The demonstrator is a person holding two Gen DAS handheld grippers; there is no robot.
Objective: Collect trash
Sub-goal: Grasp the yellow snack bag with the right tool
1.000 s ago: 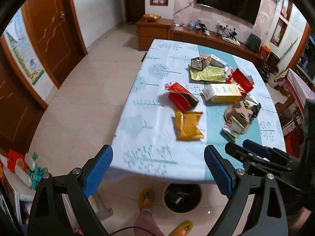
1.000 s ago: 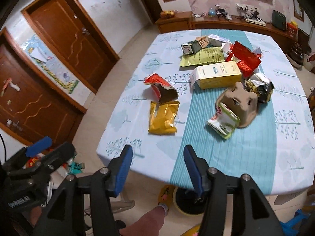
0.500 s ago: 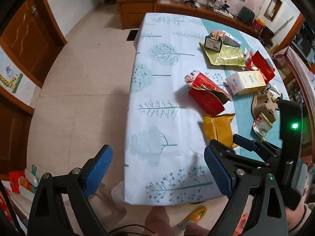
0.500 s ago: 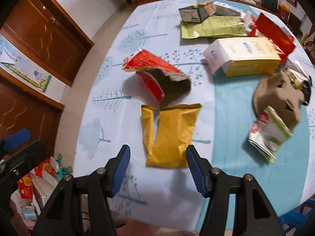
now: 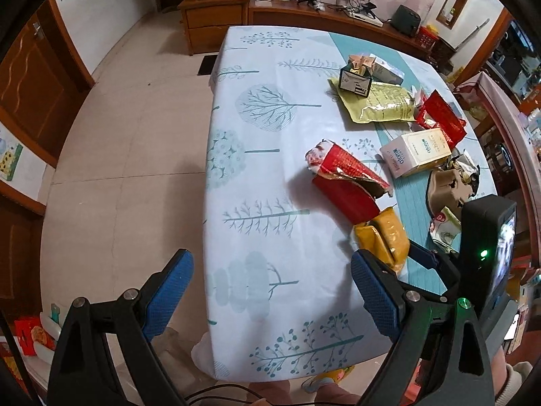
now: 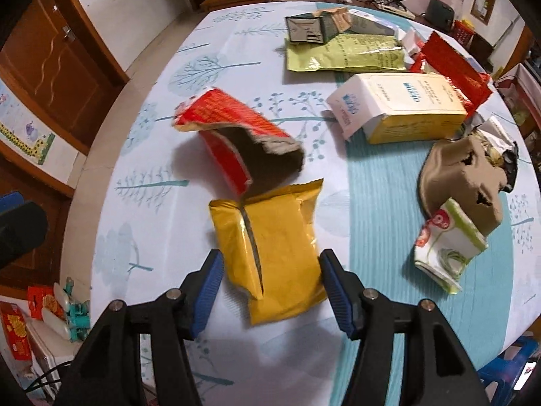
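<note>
Right gripper (image 6: 270, 282) is open around the flat yellow foil snack bag (image 6: 270, 250), not squeezing it. Left gripper (image 5: 270, 292) hangs open, empty. Torn red cardboard box (image 6: 233, 142) sits at twelve o'clock. No trash looks collected yet.

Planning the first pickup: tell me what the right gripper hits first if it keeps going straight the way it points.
Most likely the yellow snack bag: the right gripper is open, with the bag's near end lying between its fingers. How much gap remains above the bag is unclear.
</note>
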